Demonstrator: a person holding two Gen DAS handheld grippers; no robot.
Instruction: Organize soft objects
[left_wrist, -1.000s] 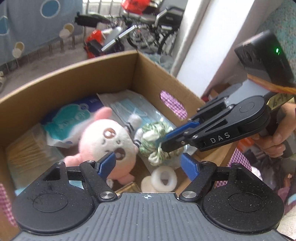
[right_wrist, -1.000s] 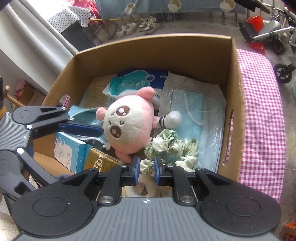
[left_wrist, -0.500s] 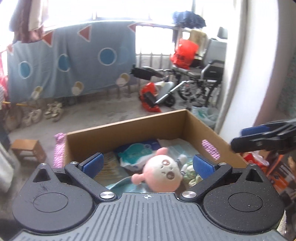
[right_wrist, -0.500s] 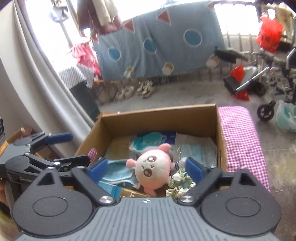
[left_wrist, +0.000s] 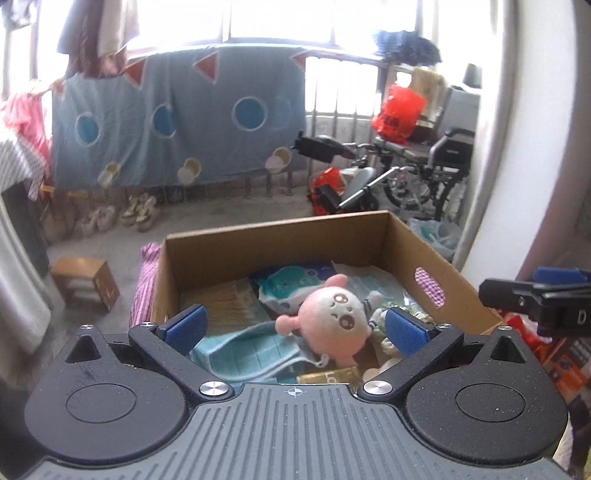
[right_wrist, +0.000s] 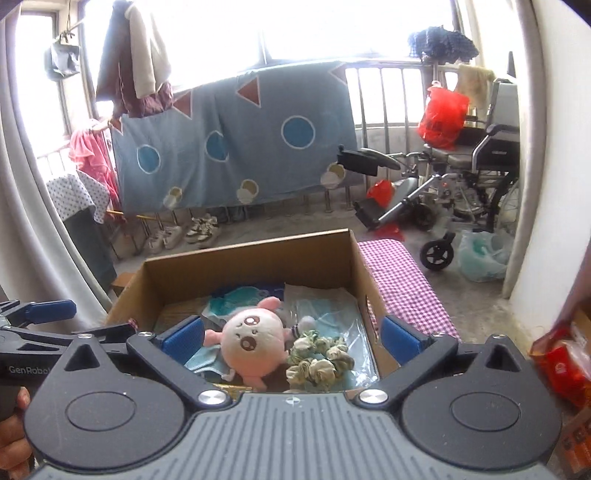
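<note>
Two handheld grippers hang above the near edge of an open cardboard box (right_wrist: 255, 258) on a cluttered balcony, both released and holding nothing. The left gripper (left_wrist: 295, 328) has its blue pads spread wide, the box's contents showing between them; the right gripper (right_wrist: 291, 336) has just opened its jaws, which stand equally wide and empty.

Inside the box, a round pink plush toy (right_wrist: 253, 341) lies near the middle, face up. Just beside it, toward the box's right wall, sits a green-and-white scrunchie (right_wrist: 319, 360), touching a clear packet of blue face masks (right_wrist: 325, 314) that lies along that same wall. A teal cloth (left_wrist: 251, 350) lies by the plush on the box's near left side, and a teal-and-white wipes pack (left_wrist: 291, 288) rests toward the far wall. A gold-coloured carton (left_wrist: 328, 376) peeks up at the box's near edge.

A pink gingham cloth (right_wrist: 402, 284) lies beside the box along its right wall. Beyond the box's far wall, a blue blanket with circles (right_wrist: 229, 144) hangs on the railing, sneakers (right_wrist: 184, 230) are lined up below it, and a wheelchair (right_wrist: 465, 173) stands at the far right.
</note>
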